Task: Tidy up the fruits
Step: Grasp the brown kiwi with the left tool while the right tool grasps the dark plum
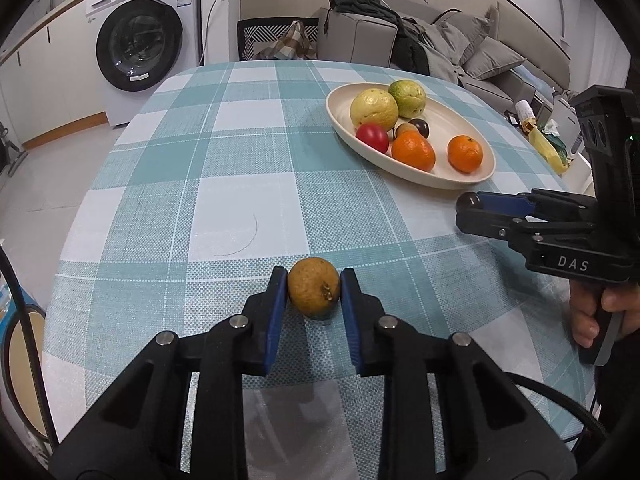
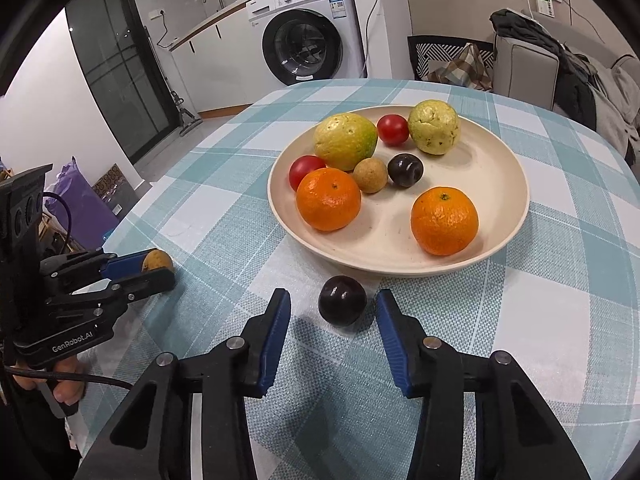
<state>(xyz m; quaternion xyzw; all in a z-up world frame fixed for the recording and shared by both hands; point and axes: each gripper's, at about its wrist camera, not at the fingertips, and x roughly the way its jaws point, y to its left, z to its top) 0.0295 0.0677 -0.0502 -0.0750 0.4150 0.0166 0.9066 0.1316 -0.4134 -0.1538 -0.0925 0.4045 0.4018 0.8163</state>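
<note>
From your left wrist view, the second red fruit on the plate (image 1: 472, 176) is hidden behind the two pale green fruits (image 1: 374, 109). The small tan fruit (image 1: 403, 127) there shows only a sliver behind the near orange (image 1: 413, 150). Your right hand (image 1: 588, 316) is cut off by the frame edge. The washing machine (image 2: 308, 28) labels are too small to read.

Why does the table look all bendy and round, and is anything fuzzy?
Left wrist view: the fisheye lens curves the checked tablecloth and darkens the corners; the brown fruit looks sharp. Right wrist view: same bulge; the dark plum casts a soft shadow, and the plate is clear.
</note>
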